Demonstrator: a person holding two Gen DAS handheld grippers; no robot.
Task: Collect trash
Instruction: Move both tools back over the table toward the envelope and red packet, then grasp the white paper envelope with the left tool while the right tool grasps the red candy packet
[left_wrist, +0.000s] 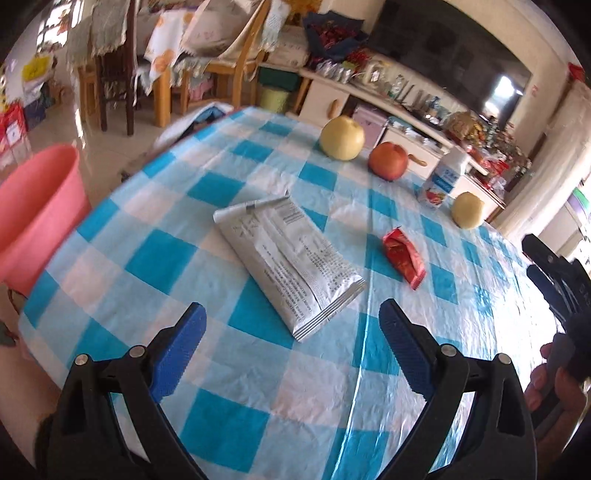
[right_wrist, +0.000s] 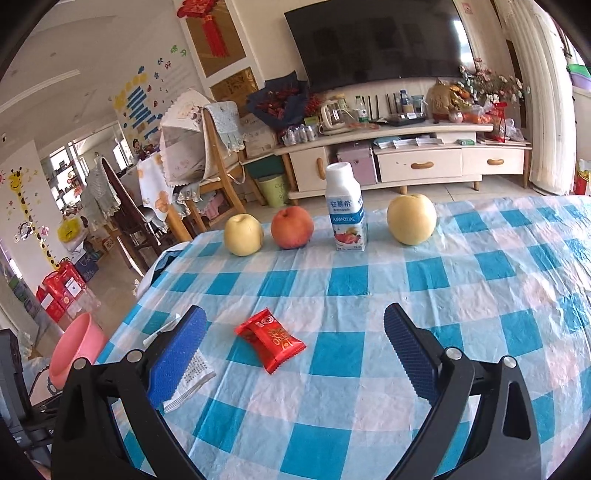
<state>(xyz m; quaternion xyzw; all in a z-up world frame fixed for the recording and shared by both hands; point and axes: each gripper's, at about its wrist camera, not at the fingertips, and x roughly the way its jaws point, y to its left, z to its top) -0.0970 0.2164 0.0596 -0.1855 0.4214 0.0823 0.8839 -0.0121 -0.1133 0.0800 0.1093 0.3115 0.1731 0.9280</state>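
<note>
A flat silver wrapper lies on the blue-checked tablecloth, just ahead of my left gripper, which is open and holds nothing. A small red snack wrapper lies to its right. In the right wrist view the red wrapper sits ahead of my open right gripper, and the silver wrapper is partly hidden behind the left finger. A pink bucket stands off the table's left edge; it shows as the pink bucket low on the left in the right wrist view.
Along the far side of the table stand a yellow pear, a red apple, a milk bottle and another yellow pear. Chairs and a TV cabinet lie beyond. A person's hand holds the other gripper at right.
</note>
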